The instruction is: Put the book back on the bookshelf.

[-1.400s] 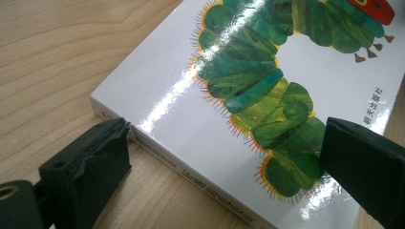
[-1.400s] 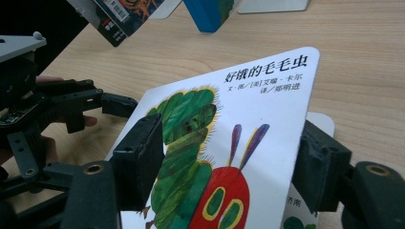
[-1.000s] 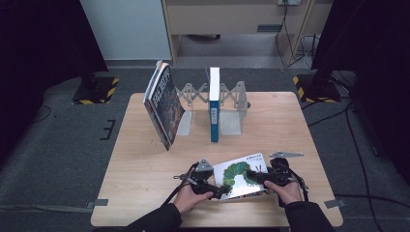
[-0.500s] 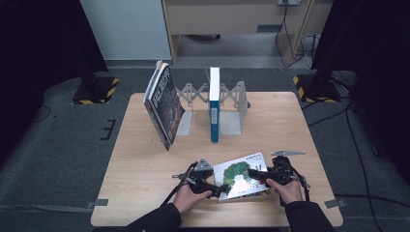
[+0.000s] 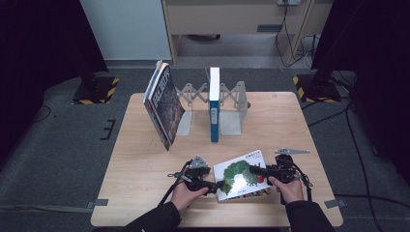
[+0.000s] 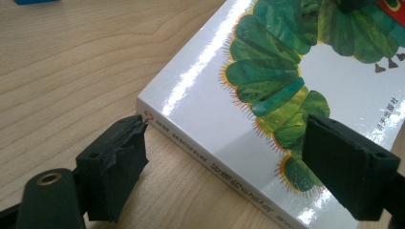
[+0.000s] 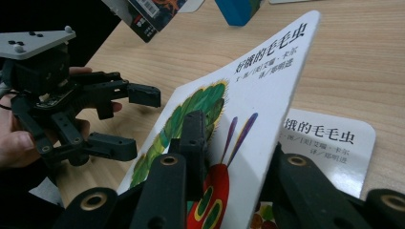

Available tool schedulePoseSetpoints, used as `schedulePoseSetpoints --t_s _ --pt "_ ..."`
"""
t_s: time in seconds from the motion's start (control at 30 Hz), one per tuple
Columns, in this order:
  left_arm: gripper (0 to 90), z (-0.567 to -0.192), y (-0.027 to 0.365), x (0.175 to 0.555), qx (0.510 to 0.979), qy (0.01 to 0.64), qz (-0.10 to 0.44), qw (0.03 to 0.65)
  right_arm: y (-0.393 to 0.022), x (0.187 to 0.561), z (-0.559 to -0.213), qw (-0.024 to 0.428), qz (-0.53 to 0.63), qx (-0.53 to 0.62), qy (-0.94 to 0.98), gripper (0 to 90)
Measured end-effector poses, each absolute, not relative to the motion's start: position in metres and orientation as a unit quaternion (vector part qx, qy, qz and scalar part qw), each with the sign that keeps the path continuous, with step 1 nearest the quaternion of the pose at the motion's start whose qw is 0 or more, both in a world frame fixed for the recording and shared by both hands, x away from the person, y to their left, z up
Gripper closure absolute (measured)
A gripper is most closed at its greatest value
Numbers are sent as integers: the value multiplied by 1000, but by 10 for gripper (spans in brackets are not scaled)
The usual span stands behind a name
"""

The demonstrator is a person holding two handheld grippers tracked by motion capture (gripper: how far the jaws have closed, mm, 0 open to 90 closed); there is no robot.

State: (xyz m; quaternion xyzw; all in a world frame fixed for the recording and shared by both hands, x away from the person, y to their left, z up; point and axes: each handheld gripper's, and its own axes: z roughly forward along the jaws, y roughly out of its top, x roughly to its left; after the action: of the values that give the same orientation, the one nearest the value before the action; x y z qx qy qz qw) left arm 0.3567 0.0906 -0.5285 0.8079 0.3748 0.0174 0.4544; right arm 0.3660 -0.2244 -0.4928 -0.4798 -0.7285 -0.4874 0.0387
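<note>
High view: the caterpillar picture book point(image 5: 240, 180) lies near the front edge of the bench point(image 5: 145, 169), between the two hands, well apart from the expanding book rack point(image 5: 232, 108) at the back, where a blue book point(image 5: 214, 104) stands upright and a dark-covered book point(image 5: 163, 104) leans at the rack's left end. Right gripper point(image 5: 258, 173) has just been closing and is now clamped on the front cover point(image 7: 248, 95), one pad on top and one beneath; in the right gripper view that cover stands lifted and tilted, with the title page point(image 7: 334, 143) exposed flat below it. Left gripper point(image 5: 212, 185) jaws have just been narrowing slightly but remain wide apart; in the left gripper view one pad sits at the spine corner point(image 6: 150, 117) and the other hovers over the cover, so nothing is gripped yet. Judgement: a stiff board cover, glossy and likely slippery under the pads, light enough for one gripper; the cover flexes little, so a pinch at the free edge should turn it cleanly. Best hold for lifting the whole book: across the spine side, where the block is thickest
</note>
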Motion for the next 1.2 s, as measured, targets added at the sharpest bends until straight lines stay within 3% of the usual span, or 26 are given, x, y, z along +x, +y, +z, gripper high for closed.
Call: schedulePoseSetpoints --t_s 0.43,1.2 --pt "136 -527 93 356 802 376 3 463 -226 363 -482 35 -516 -459 -722 817" --pt "65 -540 79 359 798 355 -54 484 -229 359 -474 8 -541 -425 -725 827"
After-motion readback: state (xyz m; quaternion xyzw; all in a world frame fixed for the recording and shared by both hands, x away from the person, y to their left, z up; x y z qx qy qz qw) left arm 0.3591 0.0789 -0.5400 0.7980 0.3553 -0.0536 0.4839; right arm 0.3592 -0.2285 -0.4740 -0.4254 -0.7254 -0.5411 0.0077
